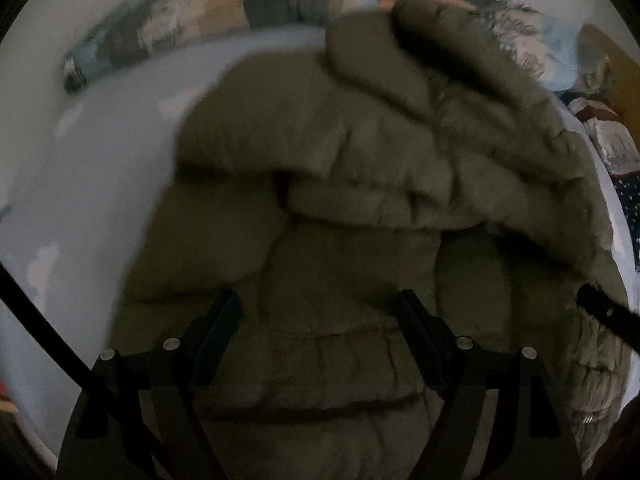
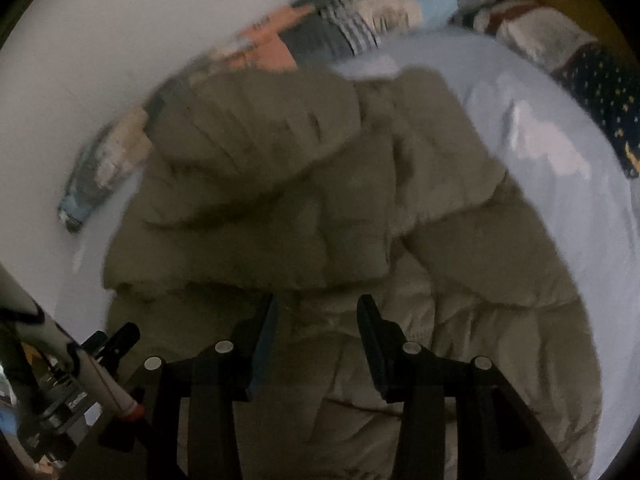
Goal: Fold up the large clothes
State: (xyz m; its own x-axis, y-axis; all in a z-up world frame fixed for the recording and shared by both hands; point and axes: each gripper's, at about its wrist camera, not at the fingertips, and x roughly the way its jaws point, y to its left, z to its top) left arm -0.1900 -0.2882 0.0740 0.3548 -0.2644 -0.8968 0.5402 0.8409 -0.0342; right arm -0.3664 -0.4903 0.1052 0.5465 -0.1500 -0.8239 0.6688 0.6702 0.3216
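Observation:
An olive quilted puffer jacket (image 1: 340, 152) lies bunched on a pale blue bed sheet (image 1: 100, 168), with one part folded over its middle. My left gripper (image 1: 320, 300) hovers over the jacket's near part, open wide, with nothing between its fingers. The right wrist view shows the same jacket (image 2: 280, 184), a sleeve or flap laid across its top. My right gripper (image 2: 319, 300) stands partly open just above the fabric, and its pads do not press on anything. Both views are blurred.
A row of folded clothes (image 1: 224, 16) lies along the far wall (image 2: 100, 40). Dark star-patterned fabric (image 2: 604, 96) sits at the right of the bed. Bare sheet (image 2: 540, 152) shows to the right of the jacket. A black device (image 2: 116, 340) juts in at the lower left.

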